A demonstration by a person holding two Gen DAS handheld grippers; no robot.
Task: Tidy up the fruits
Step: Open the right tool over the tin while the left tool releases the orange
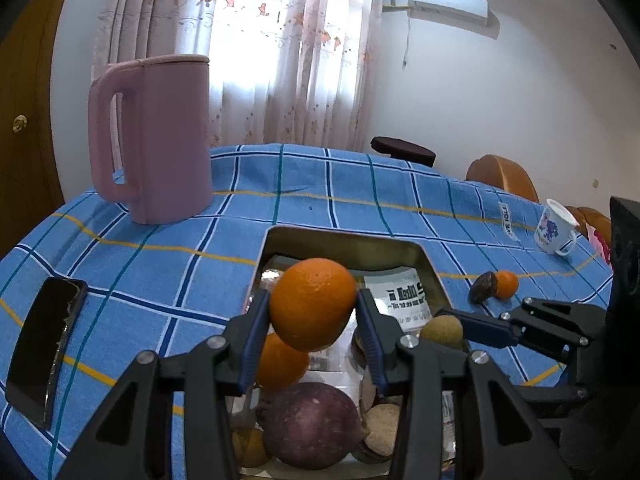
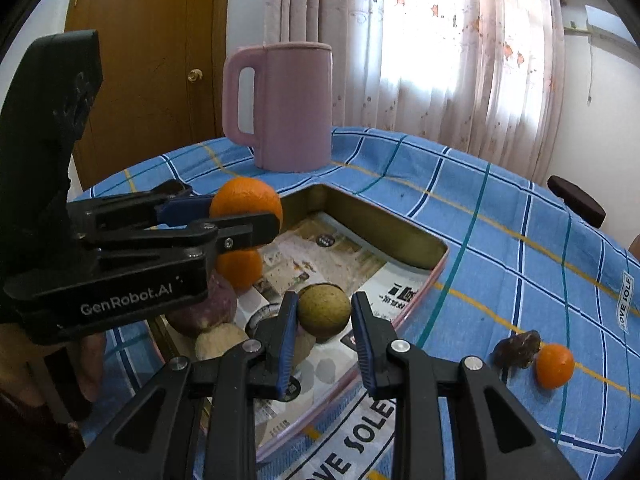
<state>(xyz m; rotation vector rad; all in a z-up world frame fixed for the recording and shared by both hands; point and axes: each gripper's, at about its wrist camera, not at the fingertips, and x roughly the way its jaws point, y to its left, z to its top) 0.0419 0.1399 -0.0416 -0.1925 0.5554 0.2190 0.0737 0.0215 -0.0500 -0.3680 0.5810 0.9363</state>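
Observation:
My left gripper point(image 1: 314, 308) is shut on a large orange point(image 1: 313, 304) and holds it above the metal tray point(image 1: 344, 240); it shows in the right wrist view too point(image 2: 246, 200). My right gripper point(image 2: 325, 312) is shut on a small tan-green round fruit point(image 2: 324, 307), just over the tray point(image 2: 380, 220); that fruit shows in the left wrist view point(image 1: 442, 330). In the tray lie a second orange point(image 1: 282, 362), a purple fruit point(image 1: 312, 426) and several small tan fruits point(image 1: 382, 424). A small orange point(image 2: 554, 365) and a dark fruit point(image 2: 518, 348) lie on the cloth.
A pink jug point(image 1: 156, 136) stands at the back of the blue checked tablecloth point(image 1: 168, 264). A black phone point(image 1: 46, 350) lies at the left edge. A white mug point(image 1: 556, 232) stands at the far right. Printed paper point(image 2: 320, 260) lines the tray.

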